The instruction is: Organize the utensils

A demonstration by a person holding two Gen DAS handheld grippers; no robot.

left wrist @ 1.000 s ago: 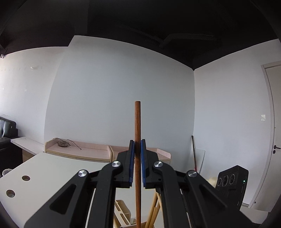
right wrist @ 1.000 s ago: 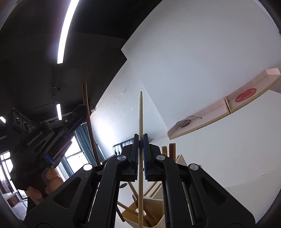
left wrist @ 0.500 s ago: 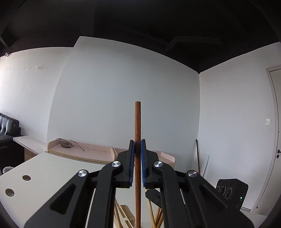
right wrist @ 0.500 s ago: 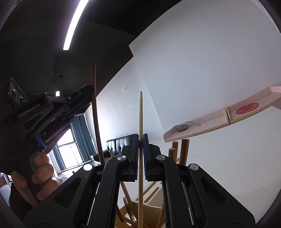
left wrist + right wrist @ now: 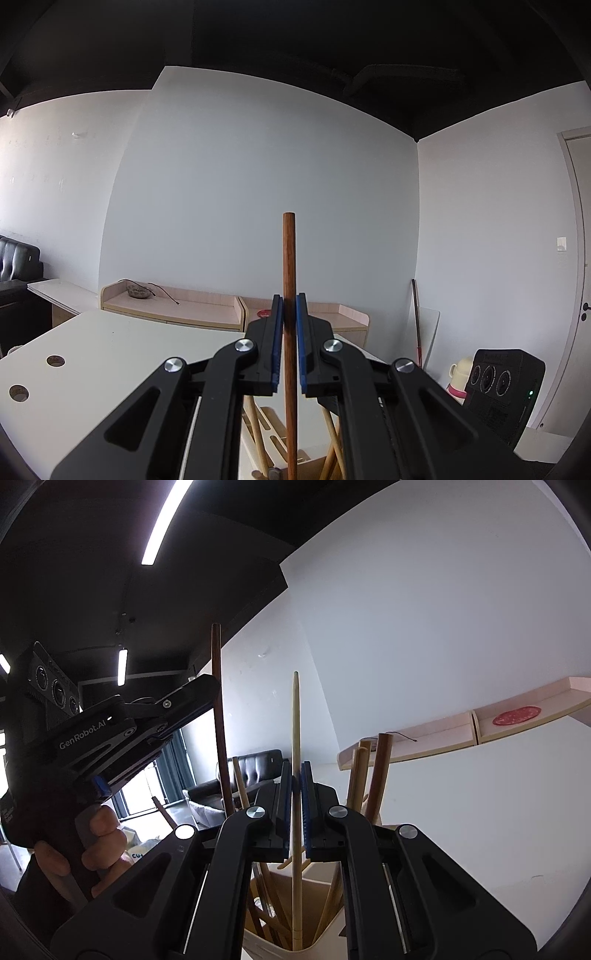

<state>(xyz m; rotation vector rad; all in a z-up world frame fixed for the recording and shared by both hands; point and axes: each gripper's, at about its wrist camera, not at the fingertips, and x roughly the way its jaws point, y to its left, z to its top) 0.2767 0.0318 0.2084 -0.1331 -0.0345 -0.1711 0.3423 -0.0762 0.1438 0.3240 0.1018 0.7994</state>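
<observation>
My left gripper is shut on a dark brown wooden stick held upright; its lower end reaches down toward the utensil holder below. In the right wrist view the left gripper shows at the left with that brown stick. My right gripper is shut on a pale bamboo chopstick, upright, its lower end inside the beige utensil holder. Several wooden utensils stand in the holder.
A white table with two round holes lies under the holder. Pink wooden trays stand along the back wall. A black sofa is far off. A black speaker-like device and a cream flask sit at the right.
Both grippers have come lower toward the holder. More of the holder and its utensils shows in both views. The chopstick's lower end now sits deeper in the holder.
</observation>
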